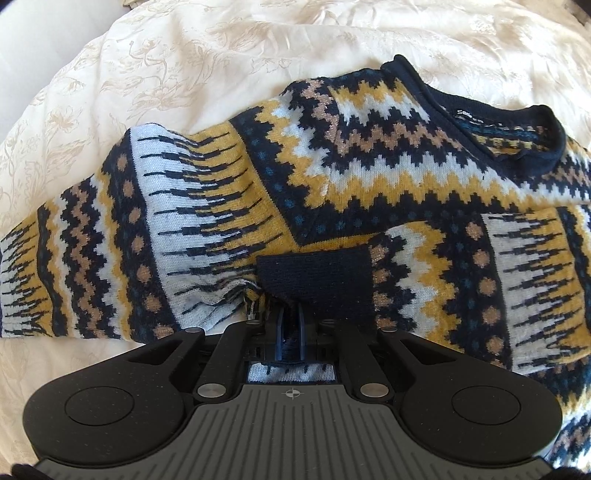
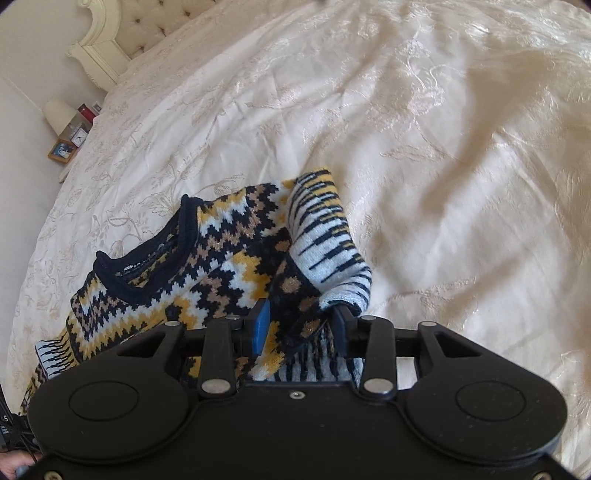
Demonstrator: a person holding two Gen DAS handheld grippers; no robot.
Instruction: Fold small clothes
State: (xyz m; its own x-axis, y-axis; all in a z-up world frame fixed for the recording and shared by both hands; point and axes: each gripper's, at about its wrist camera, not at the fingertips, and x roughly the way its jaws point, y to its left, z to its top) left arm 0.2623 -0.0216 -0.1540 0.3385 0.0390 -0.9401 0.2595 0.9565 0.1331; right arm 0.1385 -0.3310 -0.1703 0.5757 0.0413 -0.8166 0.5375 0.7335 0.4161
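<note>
A knitted sweater point(image 1: 369, 166) in navy, yellow, white and tan zigzags lies flat on the bed, collar at the far right. One sleeve is folded across its body and ends in a navy cuff point(image 1: 314, 280). My left gripper point(image 1: 290, 332) is shut on that cuff's lower edge. In the right wrist view the sweater point(image 2: 221, 258) lies to the left. Its striped sleeve point(image 2: 325, 240) is bunched up and drapes over one finger point(image 2: 341, 328). My right gripper point(image 2: 301, 328) stands open with sleeve fabric between its jaws.
A cream embroidered bedspread point(image 2: 443, 147) covers the whole bed, wrinkled on the right. A tufted headboard point(image 2: 122, 29) stands at the far left corner. Beside it is a nightstand with a lamp point(image 2: 59, 110), a small clock and a picture frame point(image 2: 61, 151).
</note>
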